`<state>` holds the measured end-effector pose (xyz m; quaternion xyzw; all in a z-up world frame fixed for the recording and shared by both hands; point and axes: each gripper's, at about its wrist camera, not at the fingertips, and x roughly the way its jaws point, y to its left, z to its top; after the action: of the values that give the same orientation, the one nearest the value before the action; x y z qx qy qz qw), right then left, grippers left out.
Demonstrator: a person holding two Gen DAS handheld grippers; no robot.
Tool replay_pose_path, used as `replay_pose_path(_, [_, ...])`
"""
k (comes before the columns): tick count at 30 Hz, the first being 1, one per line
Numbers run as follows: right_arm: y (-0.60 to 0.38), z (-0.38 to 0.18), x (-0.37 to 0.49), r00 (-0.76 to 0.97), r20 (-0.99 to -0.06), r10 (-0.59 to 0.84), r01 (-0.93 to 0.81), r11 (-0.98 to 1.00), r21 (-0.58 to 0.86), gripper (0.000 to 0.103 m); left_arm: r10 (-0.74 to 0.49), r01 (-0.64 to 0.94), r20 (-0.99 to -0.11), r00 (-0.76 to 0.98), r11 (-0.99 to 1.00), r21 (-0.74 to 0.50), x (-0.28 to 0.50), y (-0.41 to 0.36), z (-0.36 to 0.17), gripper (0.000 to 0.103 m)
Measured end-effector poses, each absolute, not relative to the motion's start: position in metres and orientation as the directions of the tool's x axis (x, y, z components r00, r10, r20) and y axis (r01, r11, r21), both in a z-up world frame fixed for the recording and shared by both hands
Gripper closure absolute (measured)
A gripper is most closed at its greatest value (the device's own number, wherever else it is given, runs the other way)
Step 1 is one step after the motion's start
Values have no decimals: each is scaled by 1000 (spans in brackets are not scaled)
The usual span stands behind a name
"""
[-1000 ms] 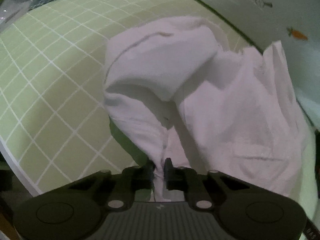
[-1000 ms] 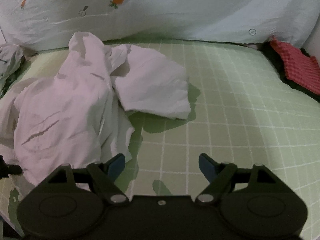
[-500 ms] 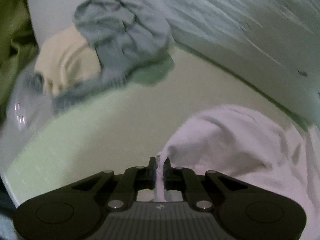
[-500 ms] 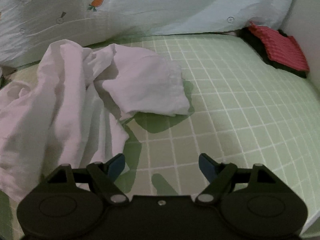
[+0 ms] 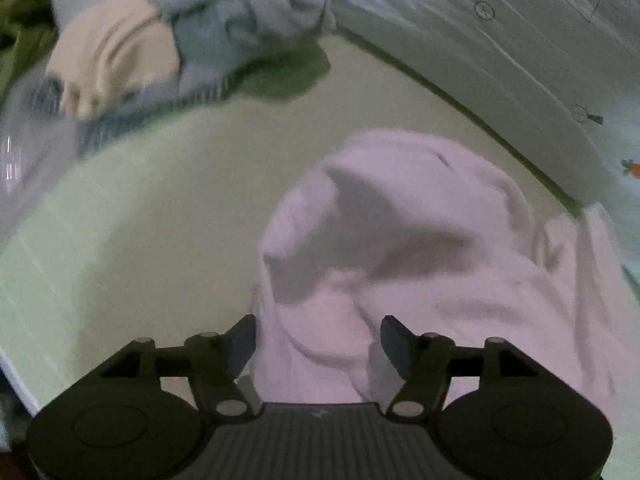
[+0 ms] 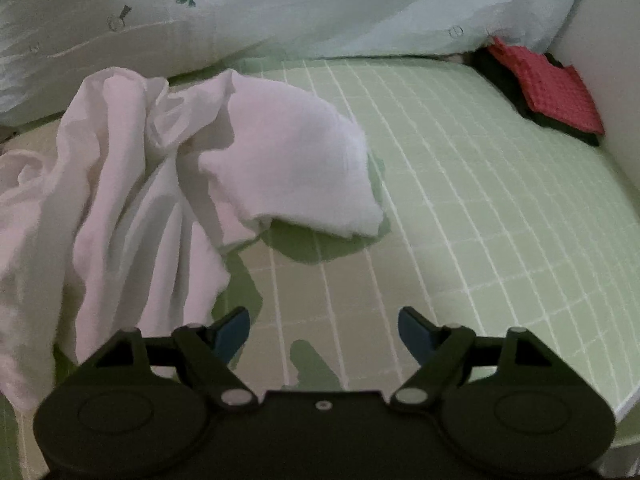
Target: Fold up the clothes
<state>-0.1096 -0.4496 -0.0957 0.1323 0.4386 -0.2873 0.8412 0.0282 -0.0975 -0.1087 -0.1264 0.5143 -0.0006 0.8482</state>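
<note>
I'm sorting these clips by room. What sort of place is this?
Probably a bedroom: the white garment lies on a bed with a green grid-patterned sheet, a carrot-print quilt bunched along its far side, and more clothes piled nearby.

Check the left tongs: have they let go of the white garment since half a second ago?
Yes. The left tongs, then shut on the white garment, now stand open over it.

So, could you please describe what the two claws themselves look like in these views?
Both are matte black, with two round discs at the base and angled linkage arms held by silver pivot pins. The left claw has dark fingertips and a ribbed grey panel between the discs. The right claw has blue fingertips and a plain centre with one small screw. No cables or sleeves show.
</note>
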Motion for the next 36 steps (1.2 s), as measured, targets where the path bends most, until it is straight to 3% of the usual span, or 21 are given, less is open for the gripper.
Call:
replay_pose_path(3, [-462,-93,-105,476,-799,-367,597,802,-12,20,-168,-140,-877,450,957,-255,3,-109,-112,27])
replay_pose_path(12, [-528,-82,-84,548,-756,-358,587,808,43,18,-193,-283,-899,394,905,-318,-37,-146,-128,24])
replay_pose_path(18, [-558,-79,-56,592,-733,-336,523,852,32,15,-348,-412,-853,389,762,-500,-43,-157,-147,18])
replay_pose_path(25, [-596,-95,0,622,-758,-194,449,882,144,13,-367,-498,-851,377,694,-520,-31,-171,-163,18])
replay_pose_path(26, [-598,-100,8,617,-768,-170,441,883,159,12,-357,-499,-856,374,700,-510,-28,-174,-163,23])
replay_pose_path(28, [-602,-109,21,601,-791,-114,420,887,191,14,-331,-494,-868,369,721,-485,-21,-178,-161,53])
replay_pose_path(29, [-604,-113,26,596,-799,-84,408,888,211,17,-319,-488,-875,365,734,-472,-17,-180,-160,69])
replay_pose_path(30, [-606,-117,31,590,-805,-55,397,889,230,31,-310,-483,-879,362,744,-461,-13,-182,-159,76])
replay_pose_path(31, [-607,-118,33,596,-803,-23,372,894,251,55,-308,-474,-881,359,753,-456,-8,-183,-158,79])
replay_pose_path(33, [-607,-114,31,634,-773,21,306,911,276,83,-297,-438,-883,364,782,-444,2,-186,-153,84])
replay_pose_path(36, [-604,-93,22,677,-725,-126,305,945,120,88,-248,-373,-880,406,834,-407,24,-184,-142,86])
